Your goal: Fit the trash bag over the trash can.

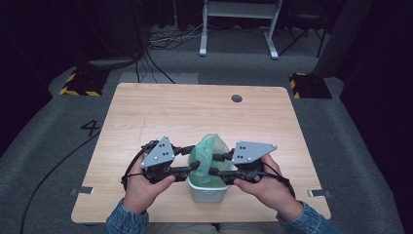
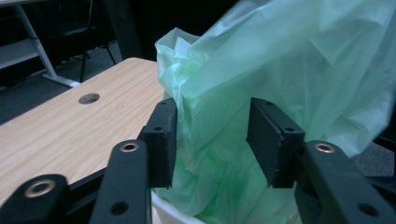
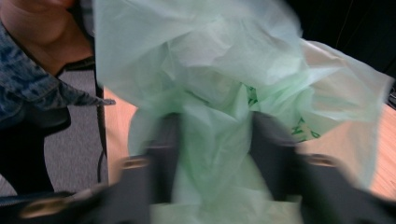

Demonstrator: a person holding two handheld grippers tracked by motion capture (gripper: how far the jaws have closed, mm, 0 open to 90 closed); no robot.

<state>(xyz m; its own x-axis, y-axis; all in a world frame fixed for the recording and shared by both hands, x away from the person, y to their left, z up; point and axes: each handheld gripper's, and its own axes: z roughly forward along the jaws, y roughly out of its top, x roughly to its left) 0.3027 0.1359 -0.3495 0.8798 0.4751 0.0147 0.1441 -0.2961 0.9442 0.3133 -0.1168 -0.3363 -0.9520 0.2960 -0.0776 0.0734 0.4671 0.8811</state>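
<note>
A small white bin (image 1: 208, 191) sits at the worktop's near edge, a green bag (image 1: 209, 153) bunched in it. The left hand-held gripper (image 2: 212, 140) stands open around the plastic; the right hand-held gripper (image 3: 215, 149) pinches a fold. The lining step seems under way; next, the bag's mouth likely needs spreading over the rim.

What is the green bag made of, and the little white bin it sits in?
The green bag looks like thin plastic film: light glows through it and it crumples into soft folds. The white bin seems to be hard plastic, smooth and matt, with a stiff straight rim, though it's too small to be sure.
</note>
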